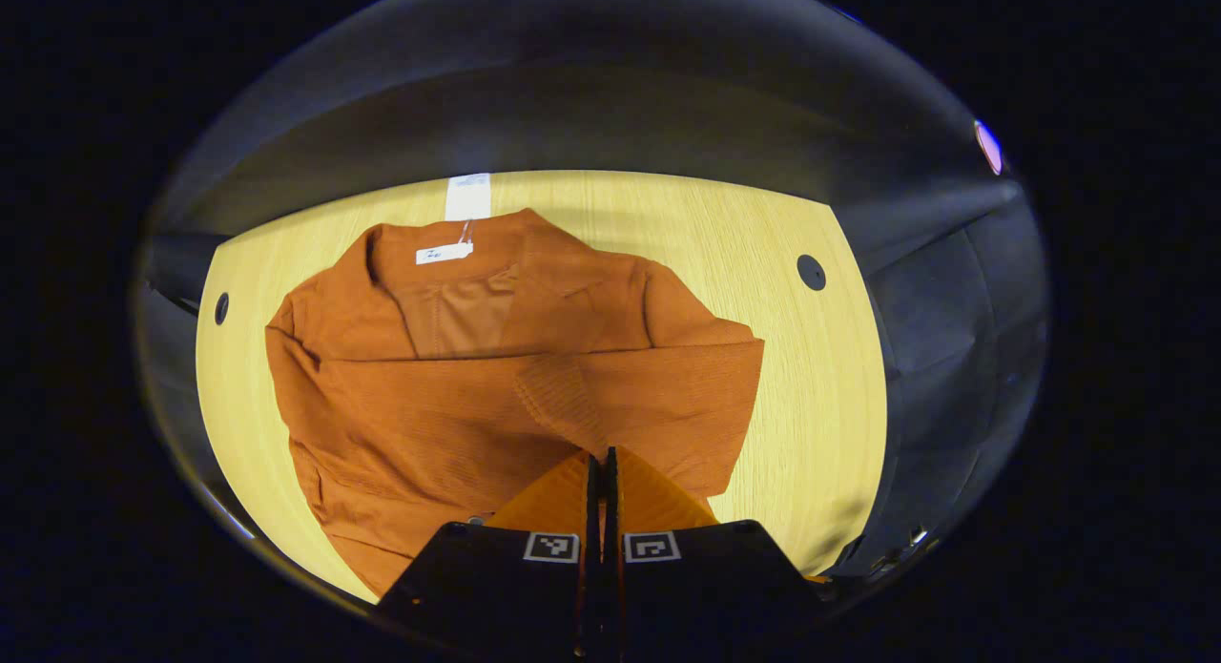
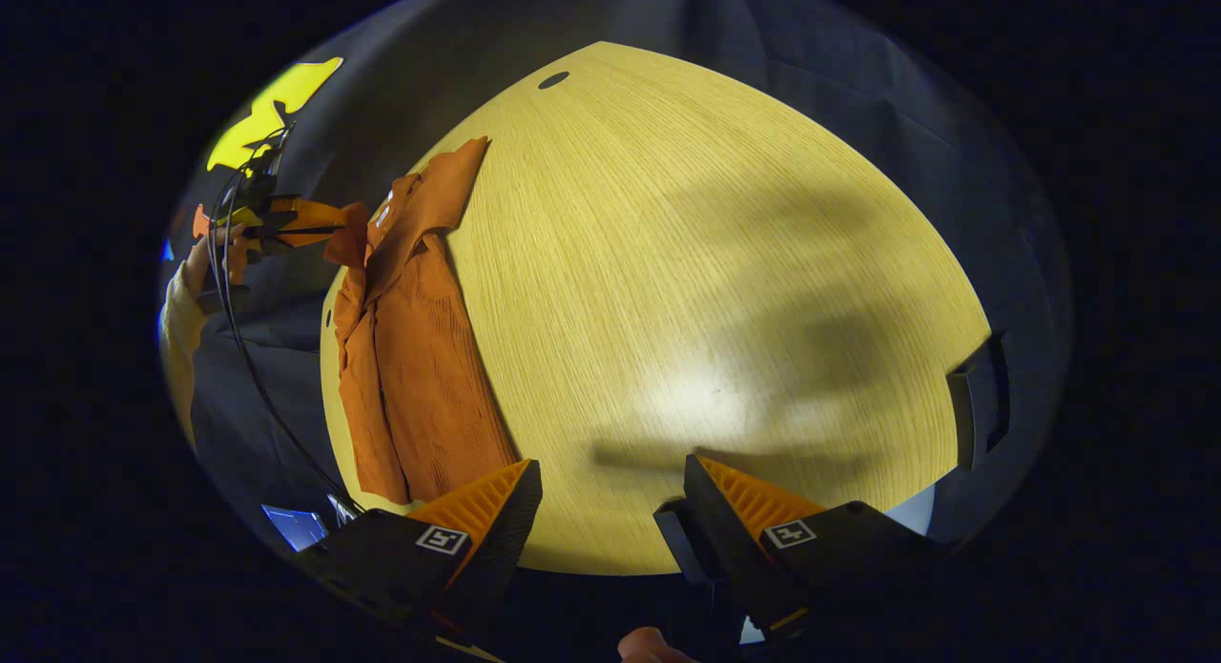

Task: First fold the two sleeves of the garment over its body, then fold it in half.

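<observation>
Left gripper view: the left gripper (image 1: 601, 472) has its fingers pressed together with almost no gap, low over the near edge of the shirt (image 1: 496, 386); whether cloth is pinched between them cannot be told here.
Right gripper view: the right gripper (image 2: 610, 496) has its fingers spread wide, with bare tabletop (image 2: 725, 291) between them.
Shirt: rust-orange, spread flat on the wooden tabletop (image 1: 820, 396), collar at the far side with a white tag (image 1: 444, 254); one sleeve (image 1: 658, 386) lies folded across the body.
Other gripper, seen from the right: the left gripper (image 2: 329, 229) is held by a hand (image 2: 205, 262) at the tabletop's edge, its tips touching the corner of the shirt (image 2: 410, 358).
Tabletop: round dark holes (image 1: 811, 272) near its edges.
</observation>
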The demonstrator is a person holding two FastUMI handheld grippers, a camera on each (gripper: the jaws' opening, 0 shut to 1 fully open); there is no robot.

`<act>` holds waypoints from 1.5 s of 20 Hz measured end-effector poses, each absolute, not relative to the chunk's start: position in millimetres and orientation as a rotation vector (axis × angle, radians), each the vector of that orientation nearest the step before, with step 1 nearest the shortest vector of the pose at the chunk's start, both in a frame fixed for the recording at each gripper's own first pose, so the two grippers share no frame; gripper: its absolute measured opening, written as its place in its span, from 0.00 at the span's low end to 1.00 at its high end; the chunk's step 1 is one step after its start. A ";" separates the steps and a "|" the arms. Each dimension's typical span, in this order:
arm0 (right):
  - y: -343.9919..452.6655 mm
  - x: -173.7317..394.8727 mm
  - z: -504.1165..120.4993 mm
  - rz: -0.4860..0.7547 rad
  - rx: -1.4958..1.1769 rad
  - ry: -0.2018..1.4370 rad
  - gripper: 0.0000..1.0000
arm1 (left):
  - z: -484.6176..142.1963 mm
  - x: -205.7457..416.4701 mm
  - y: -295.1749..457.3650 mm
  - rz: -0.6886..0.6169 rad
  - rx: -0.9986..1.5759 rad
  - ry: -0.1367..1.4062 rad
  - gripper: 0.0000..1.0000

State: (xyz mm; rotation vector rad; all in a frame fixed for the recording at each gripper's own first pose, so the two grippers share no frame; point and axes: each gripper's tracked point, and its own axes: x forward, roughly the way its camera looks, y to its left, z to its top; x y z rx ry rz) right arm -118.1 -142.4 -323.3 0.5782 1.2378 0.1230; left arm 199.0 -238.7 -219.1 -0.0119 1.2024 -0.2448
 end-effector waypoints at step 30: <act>-27.6 -103.9 -310.5 0.218 0.377 1.267 0.96 | -258.8 -15.3 55.5 -0.050 -0.256 1.141 0.99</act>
